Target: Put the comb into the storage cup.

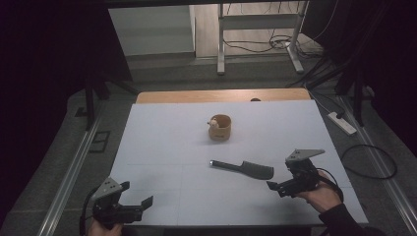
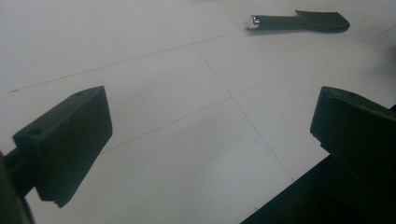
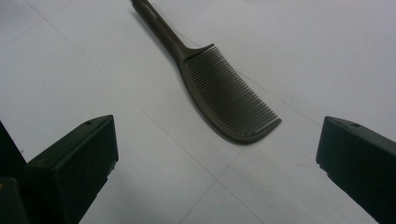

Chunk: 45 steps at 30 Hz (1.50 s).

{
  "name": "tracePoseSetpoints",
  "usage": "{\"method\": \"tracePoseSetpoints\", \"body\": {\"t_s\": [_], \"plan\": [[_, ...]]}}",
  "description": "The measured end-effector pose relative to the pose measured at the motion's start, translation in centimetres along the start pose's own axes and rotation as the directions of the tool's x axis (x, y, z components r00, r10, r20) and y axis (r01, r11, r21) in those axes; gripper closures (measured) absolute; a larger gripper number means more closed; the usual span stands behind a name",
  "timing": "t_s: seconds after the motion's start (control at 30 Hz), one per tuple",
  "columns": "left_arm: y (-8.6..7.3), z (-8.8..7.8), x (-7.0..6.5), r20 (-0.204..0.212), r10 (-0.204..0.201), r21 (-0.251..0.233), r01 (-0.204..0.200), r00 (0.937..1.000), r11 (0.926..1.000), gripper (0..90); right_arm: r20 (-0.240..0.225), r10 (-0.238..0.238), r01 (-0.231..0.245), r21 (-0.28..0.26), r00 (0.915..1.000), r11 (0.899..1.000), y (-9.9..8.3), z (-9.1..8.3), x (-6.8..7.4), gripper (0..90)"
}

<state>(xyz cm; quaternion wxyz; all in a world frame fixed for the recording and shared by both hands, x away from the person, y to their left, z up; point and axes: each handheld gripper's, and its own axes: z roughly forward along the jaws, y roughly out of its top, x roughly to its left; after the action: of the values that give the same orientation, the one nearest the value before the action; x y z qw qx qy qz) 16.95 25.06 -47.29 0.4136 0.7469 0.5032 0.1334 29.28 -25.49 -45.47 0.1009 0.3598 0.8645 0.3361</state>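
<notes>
Comb [image 3: 219,88] lies flat on the table [image 1: 162,142], just ahead of the right tongs [image 1: 281,187], both tongs gaping empty. Light, stiff, slippery plastic; likely best pinched across the narrow handle.

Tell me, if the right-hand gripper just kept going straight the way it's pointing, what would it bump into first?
Most likely the comb. It lies flat on the white table, toothed end nearest, straight ahead of the open right gripper. Nothing lies between them, though how far off it is cannot be judged exactly.
</notes>
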Motion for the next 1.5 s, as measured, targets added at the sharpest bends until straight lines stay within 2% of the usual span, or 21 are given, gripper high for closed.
{"method": "tracePoseSetpoints", "body": {"t_s": [0.13,0.43,0.77,0.87,1.07,1.33,1.5], "plan": [[0.0,0.0,0.0,0.003,0.004,0.003,-0.004,1.0,1.0,0.0,-0.006,-0.015,0.015,0.012,0.9999,1.0,0.6,0.7,0.1,0.0],[0.0,0.0,0.0,0.004,0.001,0.001,-0.001,1.0,1.0,0.0,-0.003,-0.014,0.014,0.034,0.9999,0.999,1.6,1.8,0.3,0.0],[0.0,0.0,0.1,0.009,-0.002,-0.001,0.002,1.0,1.0,0.0,-0.002,-0.044,0.044,0.07,0.999,0.997,3.2,3.3,0.6,0.0],[0.0,0.0,0.1,0.01,-0.003,-0.001,0.003,0.9999,1.0,0.0,0.003,-0.044,0.043,0.077,0.999,0.996,3.5,3.5,0.6,0.0],[0.0,0.0,0.1,0.013,-0.001,-0.001,0.001,0.9999,1.0,0.0,-0.028,-0.034,0.036,0.089,0.999,0.995,4.3,4.4,0.8,0.0],[0.1,0.1,0.1,0.015,0.0,0.003,0.0,0.9999,1.0,0.0,-0.026,-0.023,0.026,0.134,0.9994,0.991,5.2,5.7,1.0,0.0],[0.1,0.1,0.1,0.017,0.001,0.003,-0.001,0.9998,1.0,0.0,-0.02,-0.027,0.03,0.139,0.9994,0.99,5.8,6.3,1.0,0.0]]}}
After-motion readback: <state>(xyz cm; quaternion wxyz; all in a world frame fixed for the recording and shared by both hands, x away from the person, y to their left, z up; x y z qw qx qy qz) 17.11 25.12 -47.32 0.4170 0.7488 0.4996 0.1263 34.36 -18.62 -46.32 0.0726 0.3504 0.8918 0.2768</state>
